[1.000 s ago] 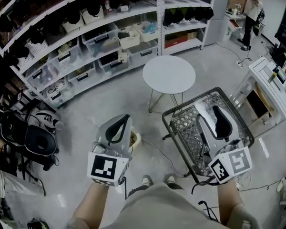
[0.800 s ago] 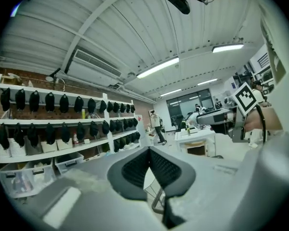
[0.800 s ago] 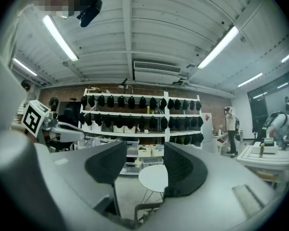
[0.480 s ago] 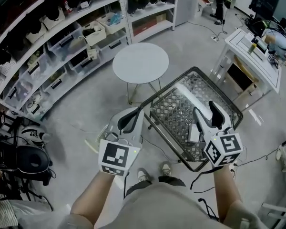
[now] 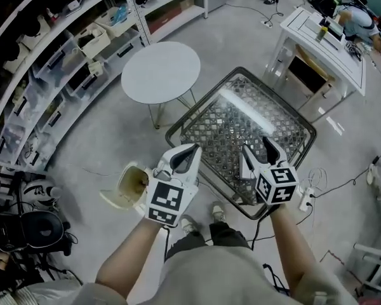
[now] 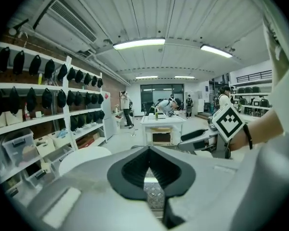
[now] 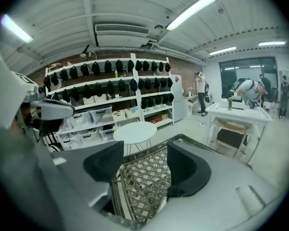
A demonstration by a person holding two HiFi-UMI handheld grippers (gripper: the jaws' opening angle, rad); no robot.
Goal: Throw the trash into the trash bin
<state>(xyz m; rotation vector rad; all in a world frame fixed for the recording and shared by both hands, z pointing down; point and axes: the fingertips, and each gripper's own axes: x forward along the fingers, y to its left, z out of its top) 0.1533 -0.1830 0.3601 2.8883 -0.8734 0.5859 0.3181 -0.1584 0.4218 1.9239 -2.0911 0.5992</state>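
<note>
Trash bin, cream and open-topped, stands on the floor just beside the left gripper, near the counter's corner. Storage shelves line the wall. A metal-framed counter with a patterned top lies under both grippers, with a round table beyond it. The left gripper's jaws meet at the tips, with nothing seen between them. The right gripper has its jaws apart and opening, and only the patterned top shows between them.

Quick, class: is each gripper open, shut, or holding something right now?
Left gripper: shut, holding nothing.
Right gripper: jaws apart and opening, nothing between them.
</note>
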